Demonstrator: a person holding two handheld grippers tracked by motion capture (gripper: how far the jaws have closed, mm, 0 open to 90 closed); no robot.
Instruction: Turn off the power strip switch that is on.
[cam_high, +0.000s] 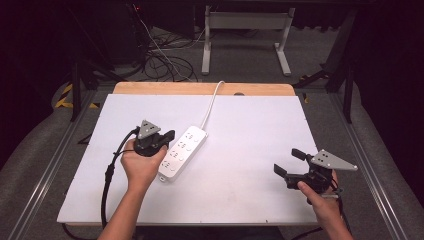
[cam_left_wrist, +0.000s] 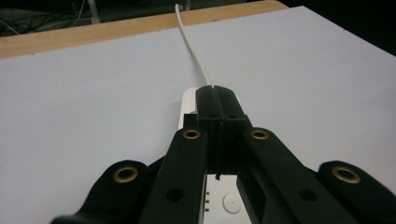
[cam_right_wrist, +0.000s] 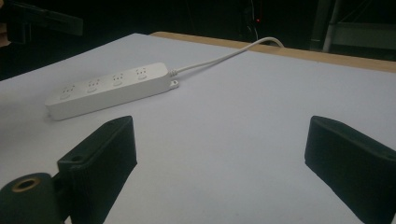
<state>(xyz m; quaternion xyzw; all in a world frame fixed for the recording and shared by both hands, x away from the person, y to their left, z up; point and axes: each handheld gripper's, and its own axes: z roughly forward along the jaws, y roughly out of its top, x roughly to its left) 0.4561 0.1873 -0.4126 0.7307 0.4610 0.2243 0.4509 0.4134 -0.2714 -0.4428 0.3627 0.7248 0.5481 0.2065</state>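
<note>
White tabletop (cam_high: 250, 200) with bare wooden strip (cam_high: 200, 88) along far edge. Grey carpet floor (cam_high: 240, 60) beyond, dim room, dark surroundings. White metal table frame (cam_high: 245, 22) at back. Tangle of black cables (cam_high: 160, 60) on floor, far left. Yellow-black hazard tape (cam_high: 64, 95) at left.

no readable text, labels or numbers, white power strip (cam_high: 182, 152) unmarked

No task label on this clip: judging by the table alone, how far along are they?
Early, it seems. Done: nothing visibly changed; the power strip lies flat on the white board, sockets empty. In hand: the left gripper, jaws shut, hangs over the strip, gripping nothing. Left: whatever the right gripper will do; it waits open and empty, apart from the strip.
</note>
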